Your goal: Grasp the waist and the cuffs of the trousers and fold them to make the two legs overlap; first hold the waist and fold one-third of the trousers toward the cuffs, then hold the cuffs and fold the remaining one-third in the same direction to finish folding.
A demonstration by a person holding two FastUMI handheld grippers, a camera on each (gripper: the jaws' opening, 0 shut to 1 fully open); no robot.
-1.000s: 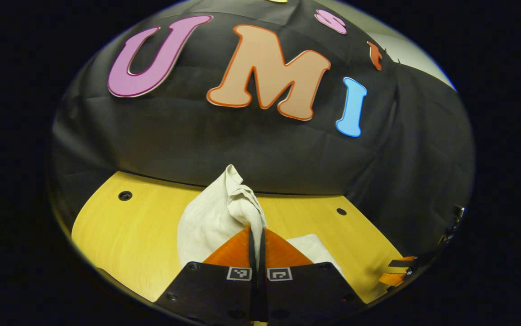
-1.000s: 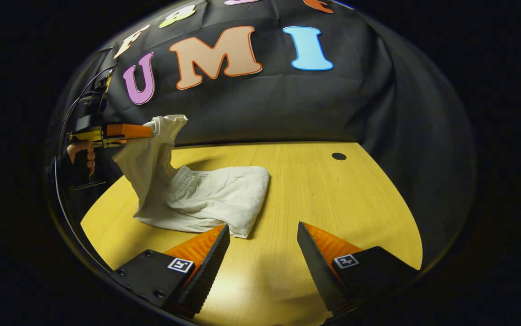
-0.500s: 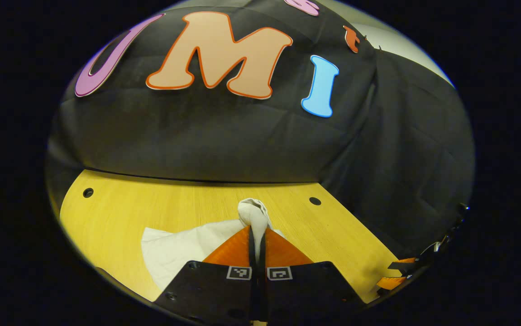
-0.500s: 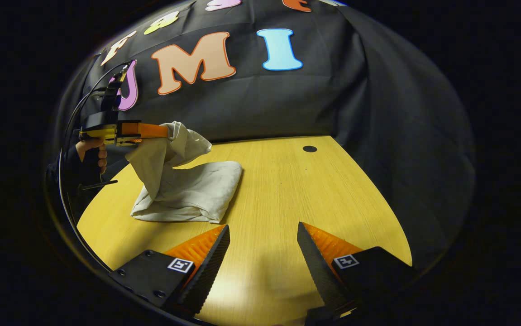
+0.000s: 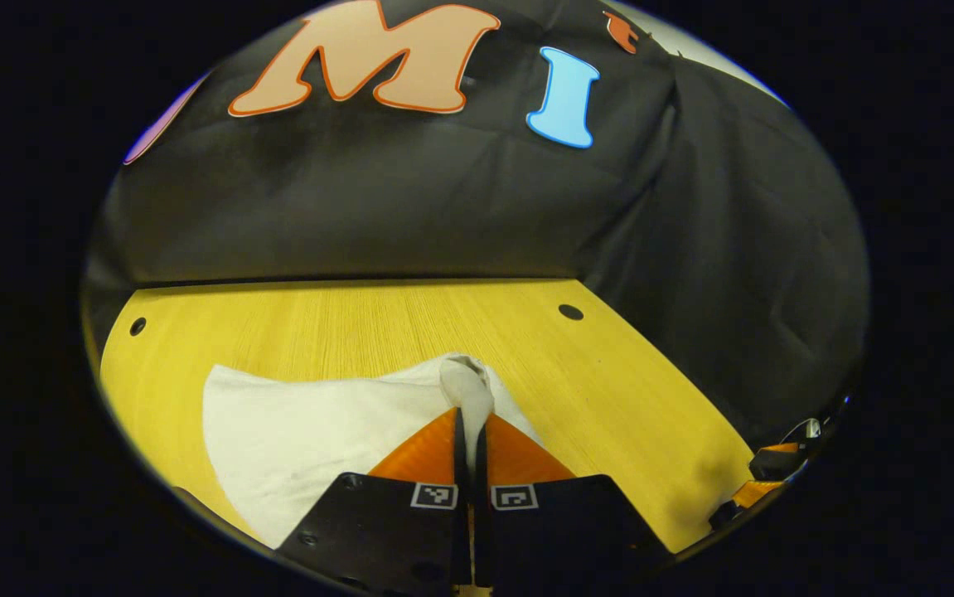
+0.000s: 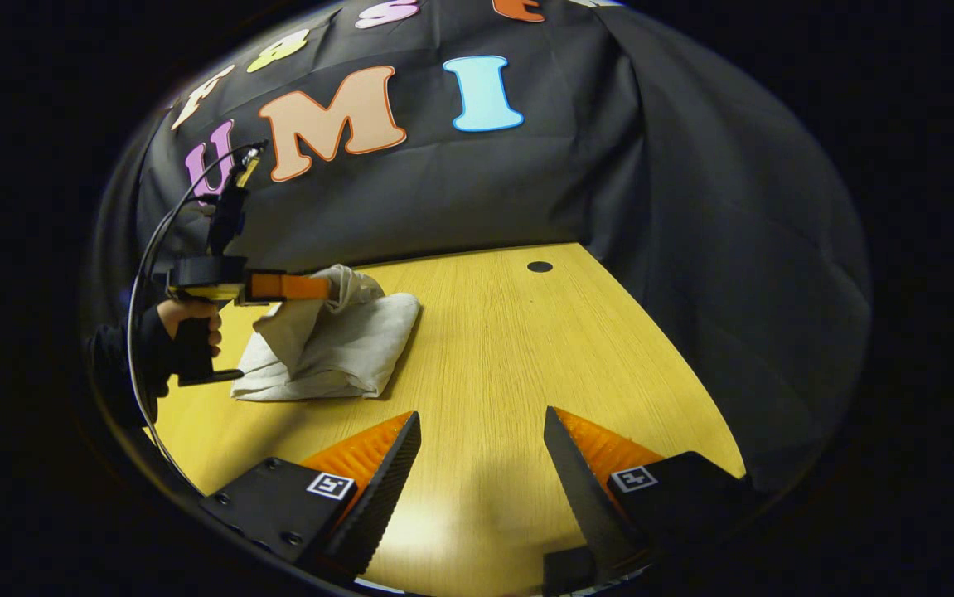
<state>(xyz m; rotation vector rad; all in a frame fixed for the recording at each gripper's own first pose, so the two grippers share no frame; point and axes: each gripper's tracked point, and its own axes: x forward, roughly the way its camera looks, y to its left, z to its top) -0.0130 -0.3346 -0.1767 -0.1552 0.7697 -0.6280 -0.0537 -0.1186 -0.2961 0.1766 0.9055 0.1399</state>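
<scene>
a yellow wooden tabletop (image 6: 526,348) filled the lower part of both views, backed by the booth's black cloth wall (image 6: 692,207), with small round holes (image 6: 539,267) near its far edge. on the tabletop lay the pale cream trousers (image 6: 344,348), folded into a compact stack toward the left side of the right gripper view; in the left gripper view the same trousers (image 5: 302,431) spread as a flat pale panel just ahead and to the left of the fingers. one bunched end of the cloth was lifted a little above the stack. the left hand-held gripper (image 5: 472,414) was clenched on that bunched end, both fingers pressed together with a twist of fabric squeezed between them and poking out past the tips. seen from the right gripper view, that left hand-held gripper (image 6: 323,288) reached in level from the left, held by a person's hand (image 6: 186,319) in a dark sleeve, with a black cable (image 6: 153,249) arching above it. the right hand-held gripper (image 6: 481,431) hovered over bare tabletop, fingers spread wide apart and grasping nothing, well apart from the trousers.
</scene>
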